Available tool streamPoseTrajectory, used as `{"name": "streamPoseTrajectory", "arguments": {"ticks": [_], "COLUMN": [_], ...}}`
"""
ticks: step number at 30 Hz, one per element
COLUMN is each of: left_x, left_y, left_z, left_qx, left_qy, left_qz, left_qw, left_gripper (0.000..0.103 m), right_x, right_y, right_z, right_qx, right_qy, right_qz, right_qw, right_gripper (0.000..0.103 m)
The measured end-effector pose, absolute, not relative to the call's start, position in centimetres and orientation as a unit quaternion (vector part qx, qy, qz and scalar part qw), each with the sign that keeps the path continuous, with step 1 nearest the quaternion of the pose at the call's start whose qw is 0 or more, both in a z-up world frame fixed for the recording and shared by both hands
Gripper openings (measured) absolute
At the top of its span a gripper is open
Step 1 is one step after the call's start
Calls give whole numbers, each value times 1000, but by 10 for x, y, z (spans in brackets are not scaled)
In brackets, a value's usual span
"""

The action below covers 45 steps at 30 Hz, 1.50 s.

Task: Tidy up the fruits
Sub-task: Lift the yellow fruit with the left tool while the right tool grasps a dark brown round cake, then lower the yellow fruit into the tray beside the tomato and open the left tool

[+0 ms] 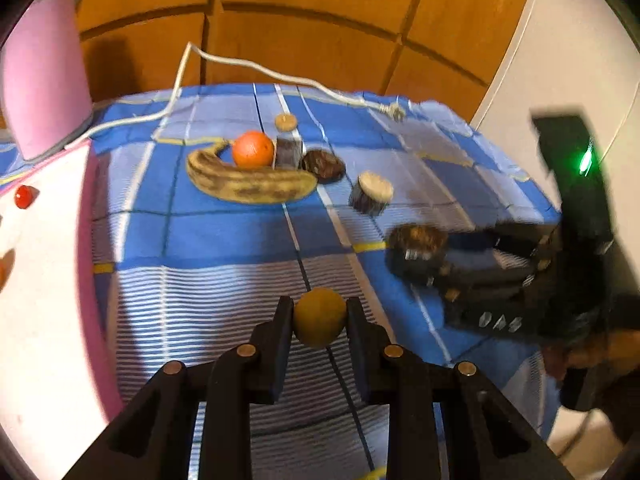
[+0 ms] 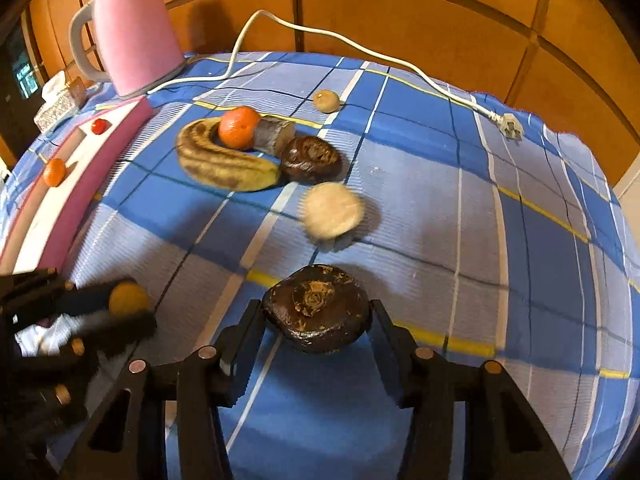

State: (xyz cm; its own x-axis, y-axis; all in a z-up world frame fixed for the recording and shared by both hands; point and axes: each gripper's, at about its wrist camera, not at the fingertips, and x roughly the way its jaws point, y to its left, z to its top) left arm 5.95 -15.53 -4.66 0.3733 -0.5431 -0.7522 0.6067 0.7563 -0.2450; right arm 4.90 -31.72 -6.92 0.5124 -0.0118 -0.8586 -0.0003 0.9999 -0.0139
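The left gripper (image 1: 320, 316) is clenched on a small yellow-brown round fruit (image 1: 319, 317), held above the blue checked cloth (image 1: 224, 240) of the tabletop. The right gripper (image 2: 316, 320) has a dark brown flat fruit (image 2: 318, 307) between its fingers (image 2: 244, 332); the left finger touches it, the right one looks just apart, so I cannot tell if it really grasps. No earlier pic, so only this moment. Further back lie a spotted banana (image 2: 216, 160), an orange (image 2: 239, 126) in its curve, a grey-brown piece (image 2: 276, 134) & another dark fruit (image 2: 310, 158) touching the banana tip. A pale cut piece (image 2: 332, 210) is blurred, near the middle. Pink kettle (image 2: 136, 36) w/ white cord (image 2: 360, 46) stands at back left
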Motion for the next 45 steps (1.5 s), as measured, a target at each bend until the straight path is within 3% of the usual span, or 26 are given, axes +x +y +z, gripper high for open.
{"name": "streamPoseTrajectory", "arguments": {"ticks": [12, 22, 24, 25, 26, 28, 45], "left_x": [116, 195, 201, 202, 202, 196, 85], "left_y": [-44, -12, -12, -12, -12, -8, 8], "left_z": [14, -25, -30, -31, -31, -27, -20], "left_qx": [-62, -34, -31, -32, -35, -36, -46], "left_qy": [413, 438, 443, 444, 443, 433, 426], "left_qz": [-235, -134, -128, -125, -122, -110, -97], "left_qw": [878, 888, 887, 887, 888, 894, 898], "left_gripper": [27, 27, 29, 38, 48, 52, 54], "right_x": [39, 39, 39, 39, 39, 40, 36], "right_y": [-313, -313, -313, -313, -313, -313, -313], "right_z": [-73, -74, -74, -74, -74, -74, -73], "right_qx": [5, 6, 7, 7, 6, 5, 10], "right_qy": [487, 486, 486, 486, 486, 486, 479], "right_qz": [-11, -14, -14, -14, -14, -15, -24], "right_qw": [873, 874, 874, 874, 874, 874, 877], "right_gripper": [52, 52, 52, 52, 52, 52, 52]}}
